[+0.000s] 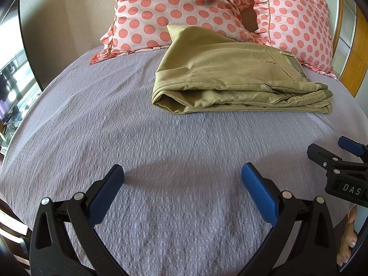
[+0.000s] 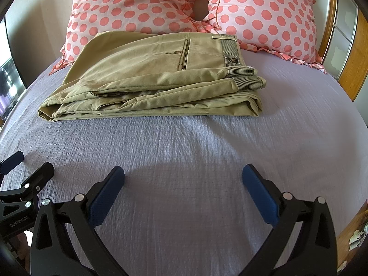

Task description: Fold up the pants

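Above the bedspread [image 2: 184, 142], left gripper [image 1: 182, 177] and right gripper [image 2: 183, 177] gape wide (holding nothing), pants [image 2: 149, 87] folded beyond.

A wide stretch of bare lavender bedspread [image 2: 184, 142] lies between the near edge and the folded khaki pants [image 2: 151, 87], open for a gripper to pass. The far side is blocked: two polka-dot pillows [image 2: 260, 16] stand against the pants' far edge. Right of the pants the bedspread is free up to the wooden bed frame [image 2: 354, 64]. Bare cover also lies left of the pants.
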Available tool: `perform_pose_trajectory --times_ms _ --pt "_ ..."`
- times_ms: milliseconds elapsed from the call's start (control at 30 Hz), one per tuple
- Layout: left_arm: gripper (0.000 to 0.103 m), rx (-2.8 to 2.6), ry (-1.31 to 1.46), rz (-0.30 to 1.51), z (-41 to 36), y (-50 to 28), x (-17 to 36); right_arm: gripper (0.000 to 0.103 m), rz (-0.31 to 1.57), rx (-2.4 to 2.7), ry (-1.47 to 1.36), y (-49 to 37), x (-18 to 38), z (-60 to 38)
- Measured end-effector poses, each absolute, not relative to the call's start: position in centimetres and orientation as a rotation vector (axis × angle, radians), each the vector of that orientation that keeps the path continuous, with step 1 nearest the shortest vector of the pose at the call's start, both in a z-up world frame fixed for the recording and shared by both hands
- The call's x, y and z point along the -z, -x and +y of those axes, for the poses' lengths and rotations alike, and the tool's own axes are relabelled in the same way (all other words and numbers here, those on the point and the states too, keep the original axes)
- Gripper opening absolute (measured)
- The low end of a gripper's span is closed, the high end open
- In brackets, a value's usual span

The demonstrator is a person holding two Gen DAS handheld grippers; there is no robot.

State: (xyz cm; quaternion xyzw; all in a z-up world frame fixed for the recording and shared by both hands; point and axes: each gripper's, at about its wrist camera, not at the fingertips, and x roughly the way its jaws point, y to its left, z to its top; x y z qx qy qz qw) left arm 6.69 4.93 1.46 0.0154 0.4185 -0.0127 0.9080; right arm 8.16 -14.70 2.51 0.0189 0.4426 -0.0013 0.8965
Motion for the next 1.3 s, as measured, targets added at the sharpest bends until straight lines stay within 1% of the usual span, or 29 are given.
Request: perform_pose_trajectory --times_ms 700,1300 --pt "0.101 0.033 -0.031 0.923 5.37 -7.22 -1.68 0.102 0.917 0.002 -0.039 -8.16 -2.53 -14.72" --pt "0.101 0.03 -0.027 0.938 5.33 -7.26 -1.72 0.102 0.917 0.0 -0.039 -8.14 -2.51 -14.74"
